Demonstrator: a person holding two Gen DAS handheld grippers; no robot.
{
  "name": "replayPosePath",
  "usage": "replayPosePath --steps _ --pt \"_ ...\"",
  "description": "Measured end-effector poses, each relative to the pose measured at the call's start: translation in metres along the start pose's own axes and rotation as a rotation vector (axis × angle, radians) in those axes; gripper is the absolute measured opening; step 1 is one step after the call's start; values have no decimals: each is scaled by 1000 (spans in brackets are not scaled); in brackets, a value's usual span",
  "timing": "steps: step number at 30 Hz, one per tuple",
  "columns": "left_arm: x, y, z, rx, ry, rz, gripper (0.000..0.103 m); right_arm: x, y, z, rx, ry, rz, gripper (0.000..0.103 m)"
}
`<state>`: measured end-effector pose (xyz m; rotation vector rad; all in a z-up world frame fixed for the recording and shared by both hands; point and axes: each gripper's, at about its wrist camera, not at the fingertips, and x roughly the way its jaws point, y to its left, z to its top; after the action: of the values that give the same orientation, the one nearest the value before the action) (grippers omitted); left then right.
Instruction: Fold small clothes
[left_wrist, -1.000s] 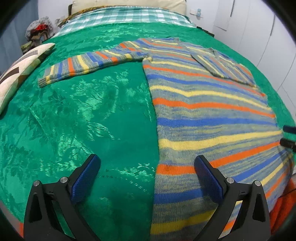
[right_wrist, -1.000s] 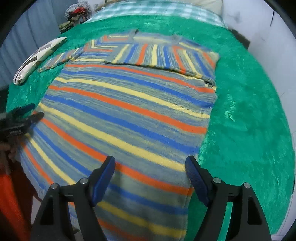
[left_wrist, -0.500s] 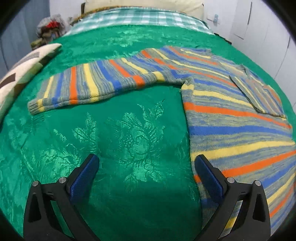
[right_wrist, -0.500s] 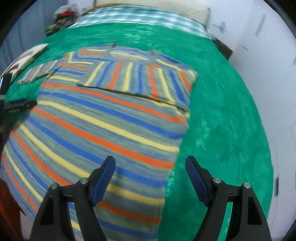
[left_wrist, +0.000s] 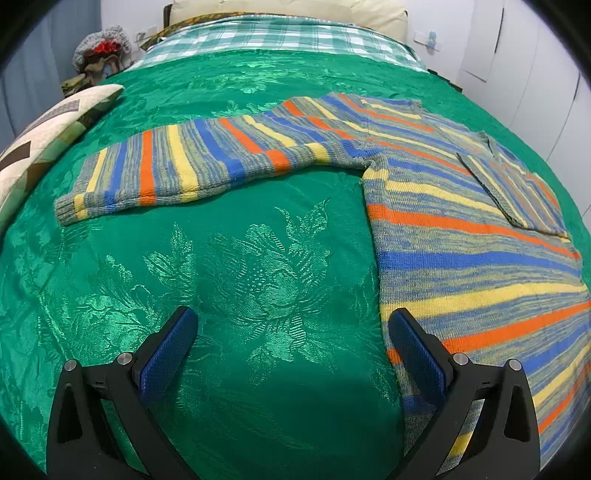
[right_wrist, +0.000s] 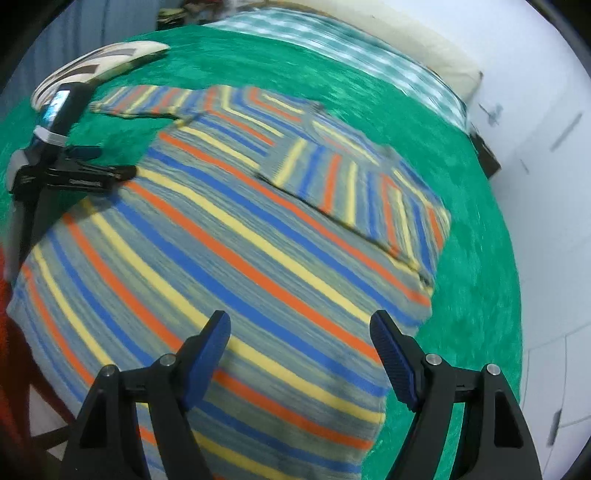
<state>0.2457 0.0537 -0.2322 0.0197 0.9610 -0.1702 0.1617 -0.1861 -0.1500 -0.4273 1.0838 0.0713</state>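
Note:
A striped knit sweater (left_wrist: 461, 236) in grey, blue, orange and yellow lies flat on the green bedspread (left_wrist: 240, 280). Its left sleeve (left_wrist: 177, 166) stretches out to the left. Its right sleeve (right_wrist: 354, 184) is folded across the chest. My left gripper (left_wrist: 291, 343) is open and empty, above the bedspread just left of the sweater's side edge and below the outstretched sleeve. My right gripper (right_wrist: 299, 347) is open and empty, over the sweater's lower body (right_wrist: 229, 266). The left gripper also shows in the right wrist view (right_wrist: 107, 162), at the sweater's left edge.
A patterned cushion (left_wrist: 48, 136) lies at the bed's left edge. A checked blanket (left_wrist: 280, 37) and a cream pillow (left_wrist: 295, 9) lie at the head of the bed. A pile of things (left_wrist: 98, 59) sits beyond the bed's left side. White cupboards (left_wrist: 535, 74) stand on the right.
My left gripper has moved left and forward, off the sweater's hem to beside its left edge, nearer the sleeve. My right gripper has moved forward over the sweater body and turned.

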Motion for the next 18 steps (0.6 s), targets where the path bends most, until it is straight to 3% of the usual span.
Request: replayPosePath --steps 8,18 --pt "0 0 0 0 0 0 103 -12 12 27 -4 13 31 78" --pt "0 0 0 0 0 0 103 -14 34 34 -64 2 53 78"
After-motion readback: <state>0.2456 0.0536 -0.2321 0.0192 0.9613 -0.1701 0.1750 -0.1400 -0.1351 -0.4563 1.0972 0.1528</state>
